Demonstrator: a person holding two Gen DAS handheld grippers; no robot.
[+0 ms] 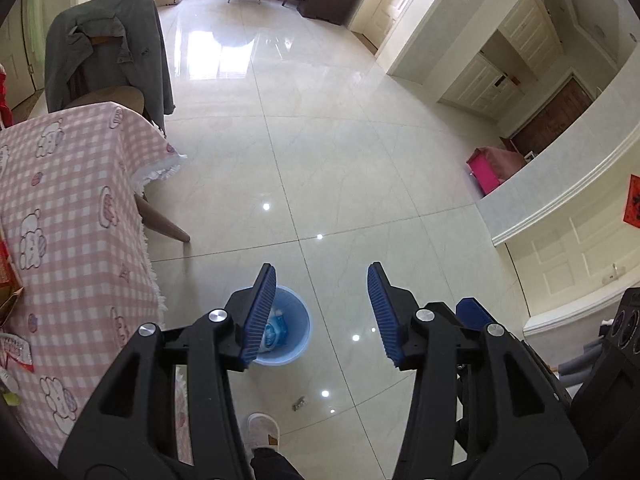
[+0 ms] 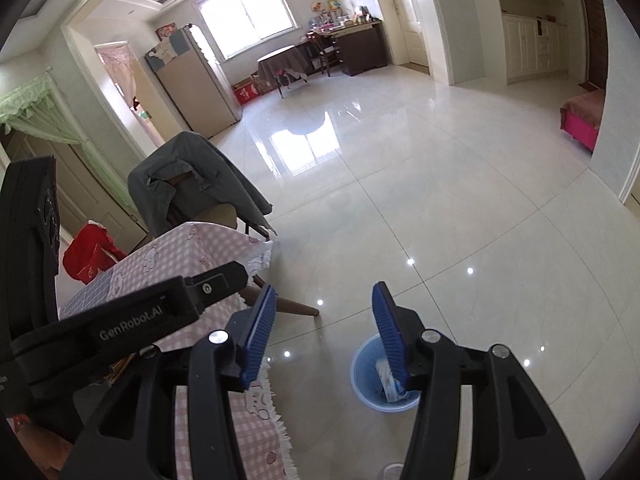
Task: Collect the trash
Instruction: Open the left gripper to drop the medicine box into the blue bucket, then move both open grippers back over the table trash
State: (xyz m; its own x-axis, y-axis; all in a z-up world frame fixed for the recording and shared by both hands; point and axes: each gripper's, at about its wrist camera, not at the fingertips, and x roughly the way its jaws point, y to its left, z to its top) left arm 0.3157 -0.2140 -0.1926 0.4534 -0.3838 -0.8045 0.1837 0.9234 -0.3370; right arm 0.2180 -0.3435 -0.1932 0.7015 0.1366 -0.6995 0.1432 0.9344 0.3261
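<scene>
A light blue trash bin stands on the tiled floor beside the table, holding a blue-and-white wrapper. My left gripper is open and empty, high above the floor, with its left finger overlapping the bin. In the right wrist view the bin sits low, partly behind the right finger, with the wrapper inside. My right gripper is open and empty, above the floor by the table edge. A small scrap lies on the floor near the bin.
A table with a pink checked cloth is at the left, with items on its left edge. A chair draped with a grey jacket stands behind it. A foot in a white slipper is below. A pink bed is at right.
</scene>
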